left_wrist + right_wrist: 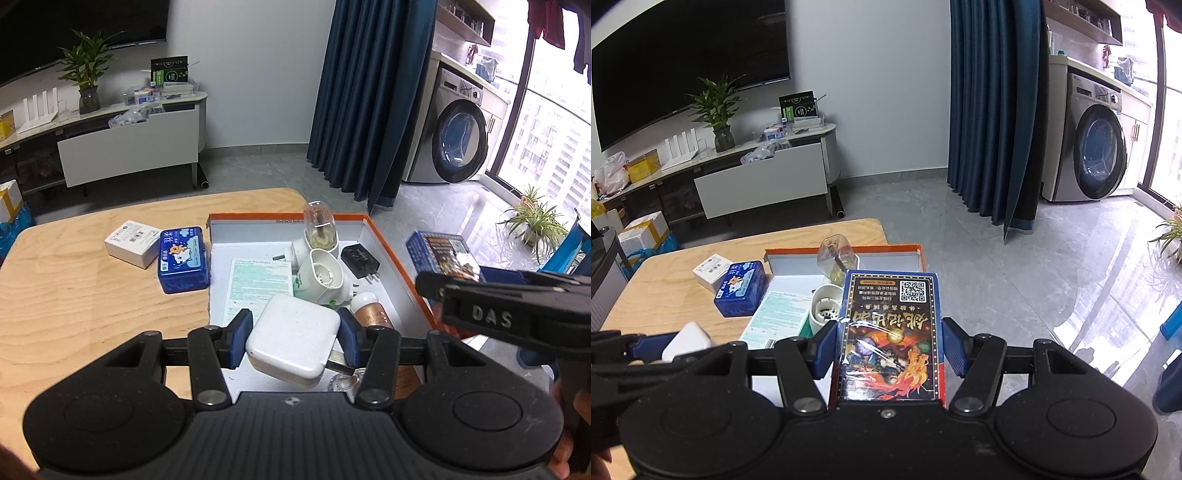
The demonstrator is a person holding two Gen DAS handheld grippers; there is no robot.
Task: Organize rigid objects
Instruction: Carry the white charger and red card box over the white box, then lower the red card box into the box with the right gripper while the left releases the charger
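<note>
left wrist view: the left gripper (293, 341) hangs over the near end of the orange-rimmed tray (399, 254), its fingers (240, 341) pinching a white power adapter (291, 341) by its sides, the adapter tilted with its prongs toward the right finger. in the tray beyond lie a leaflet (258, 284), two white plug-in vaporizers (321, 273), a black charger (360, 260) and a small copper bottle (371, 312). on the surface (74, 295) left of the tray sit a blue tin (183, 260) and a white box (133, 243), touching each other. this looks like the placing step: the adapter needs lowering into the bare near-left patch of the tray, clear of the vaporizers, before the fingers part.

right wrist view: the right gripper (890, 354) holds a blue printed box (892, 332) lengthwise; the left finger (825, 350) touches its edge, while the right finger seems to stand just off it, so i cannot tell how firm the pinch is. the box hovers over the tray's right side and would call for a free strip along that wall.
</note>
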